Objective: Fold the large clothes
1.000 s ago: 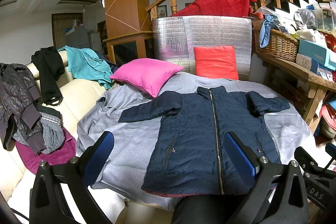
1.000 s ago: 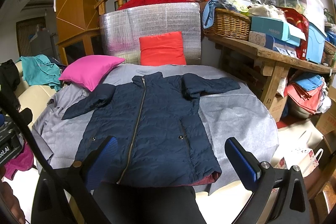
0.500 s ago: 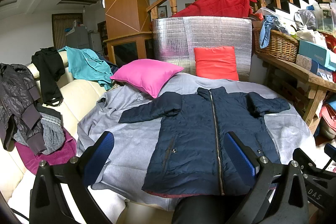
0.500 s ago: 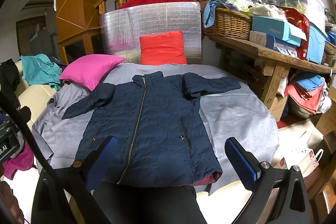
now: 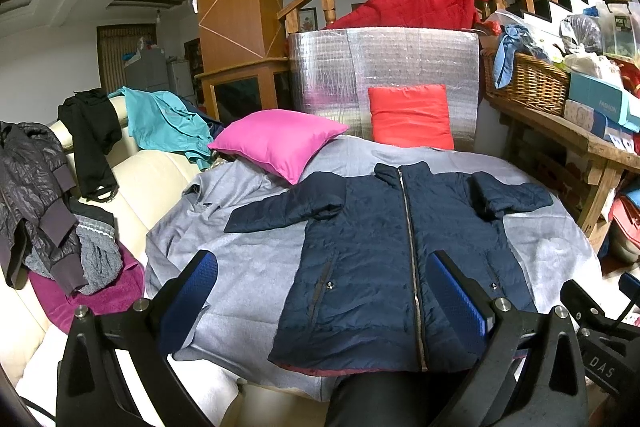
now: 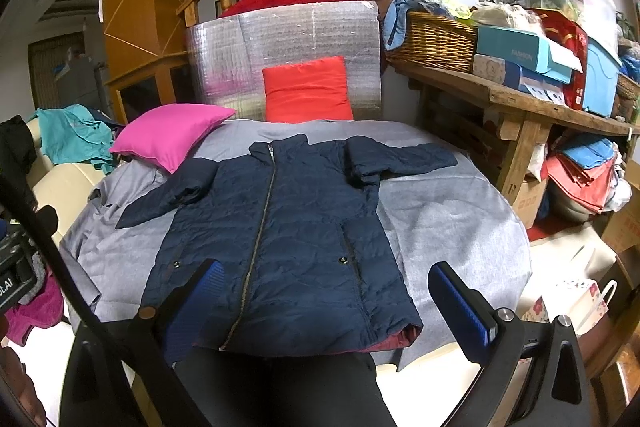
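A navy quilted jacket (image 5: 384,259) (image 6: 280,235) lies flat and zipped, front up, on a grey cloth (image 5: 248,267) (image 6: 452,227), with both sleeves spread outward and a dark red lining showing at the hem. My left gripper (image 5: 320,291) hovers over the near left part of the jacket, open, nothing between its blue pads. Over the jacket's hem and right side, my right gripper (image 6: 326,301) is open and empty too. A person's dark-clothed leg (image 6: 288,387) fills the bottom middle.
A pink pillow (image 5: 280,143) and a red cushion (image 5: 410,115) sit at the far side before a silver foil panel (image 5: 384,67). Clothes pile on the cream sofa (image 5: 44,195) at left. A cluttered wooden bench (image 6: 520,99) stands at right.
Both grippers have drifted very slightly; the jacket has not moved and both stay open.
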